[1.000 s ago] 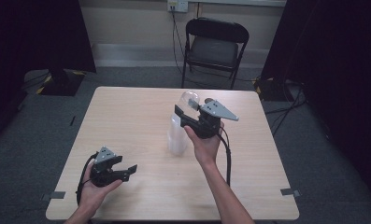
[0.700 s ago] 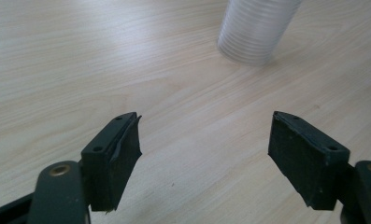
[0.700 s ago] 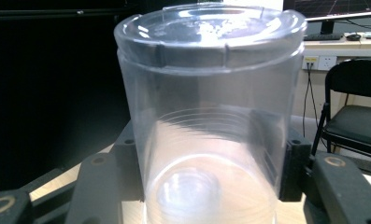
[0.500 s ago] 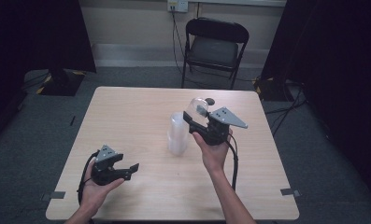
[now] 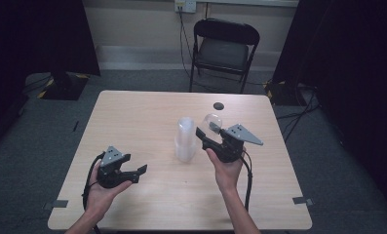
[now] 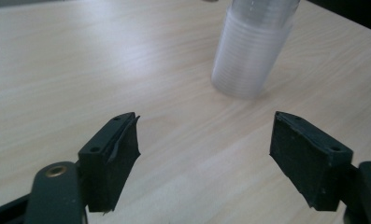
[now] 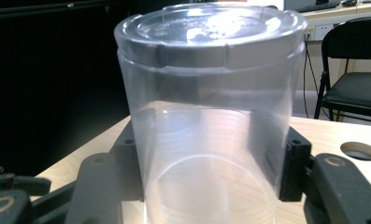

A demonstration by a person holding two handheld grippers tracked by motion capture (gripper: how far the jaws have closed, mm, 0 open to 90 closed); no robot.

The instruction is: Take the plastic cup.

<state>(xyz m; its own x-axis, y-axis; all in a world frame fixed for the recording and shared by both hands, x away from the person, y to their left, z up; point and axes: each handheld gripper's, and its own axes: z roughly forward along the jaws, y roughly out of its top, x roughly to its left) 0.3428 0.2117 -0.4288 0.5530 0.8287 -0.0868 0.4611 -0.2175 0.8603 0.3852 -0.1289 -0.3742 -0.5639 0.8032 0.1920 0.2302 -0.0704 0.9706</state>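
Pale wood bench (image 5: 147, 112), dark curtains around it and a folding chair (image 5: 223, 48) at its far edge: that is the setting. Clamped between the right gripper (image 7: 206, 172) fingers (image 7: 295, 163) is a single clear plastic cup (image 7: 206, 130), held off the bench and tipped so its closed base faces the gripper's camera; from the high view it sits at about 2 o'clock from the cup stack (image 5: 185, 139), just beside it. The cup looks thin-walled and very light, smooth enough to slip, and likely to buckle or crack under a hard squeeze, so a gentle grip across the mid-wall, where the fingers are now, seems right. Whether the wall is already flexing I cannot tell through the glare. The stack stands upright near the bench's middle. The left gripper (image 6: 204, 154) waits at roughly 8 o'clock from the stack, well apart, fingers spread wide with nothing between them.
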